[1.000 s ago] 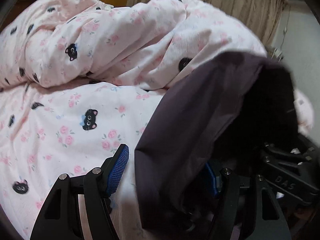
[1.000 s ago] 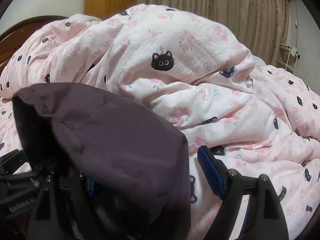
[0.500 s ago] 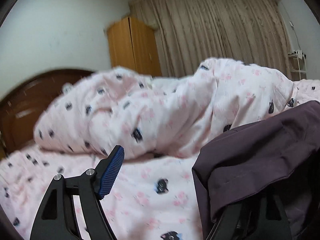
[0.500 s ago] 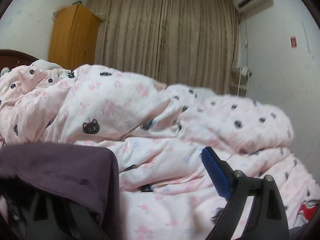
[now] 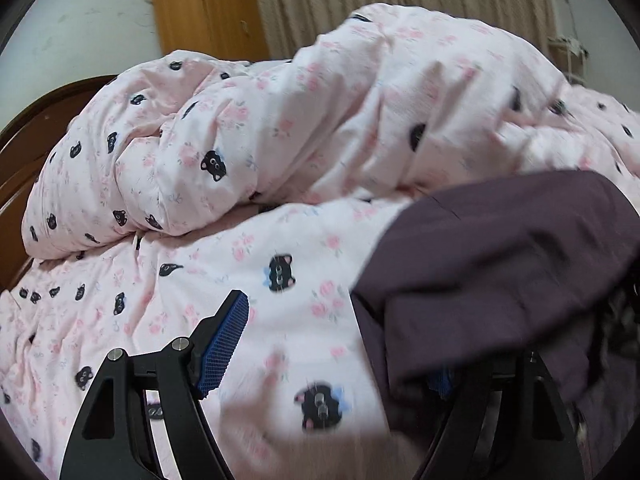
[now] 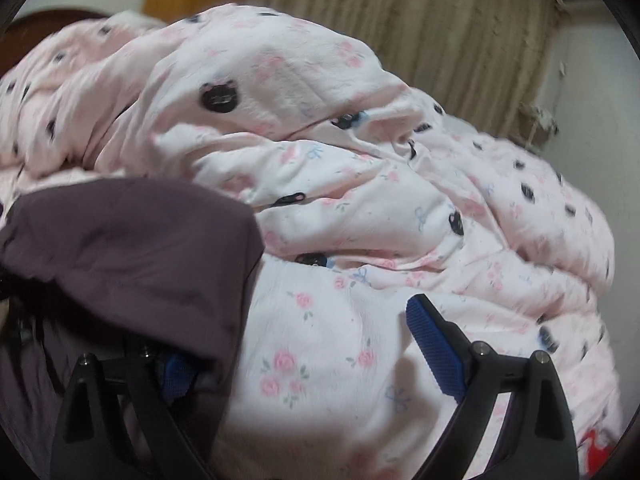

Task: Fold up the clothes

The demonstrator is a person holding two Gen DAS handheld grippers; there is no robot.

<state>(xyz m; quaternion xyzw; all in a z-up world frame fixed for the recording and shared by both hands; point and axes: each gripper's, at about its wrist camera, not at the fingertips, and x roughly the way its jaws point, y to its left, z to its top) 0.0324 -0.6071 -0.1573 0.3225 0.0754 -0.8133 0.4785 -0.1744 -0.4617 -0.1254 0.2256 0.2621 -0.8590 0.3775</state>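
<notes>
Purple garment (image 5: pixel 500 264) drapes over the inner finger of both tongs: left gripper (image 5: pixel 332 344) spread wide, right gripper (image 6: pixel 304 356) gaping too, above the pink quilt (image 5: pixel 280 128).

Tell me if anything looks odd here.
The dark purple garment hangs draped over the inner finger of each open gripper, left gripper and right gripper, rather than pinched. Behind it, the pink quilt lies bunched up.

A home bedroom: a bed with a dark wooden headboard (image 5: pixel 24 160) is heaped with a rumpled pink duvet (image 5: pixel 280 128) printed with cat faces and roses. Behind it stand an orange-brown wooden wardrobe (image 5: pixel 208 12), pleated beige curtains (image 6: pixel 440 32) and plain white walls (image 5: pixel 80 28).
</notes>
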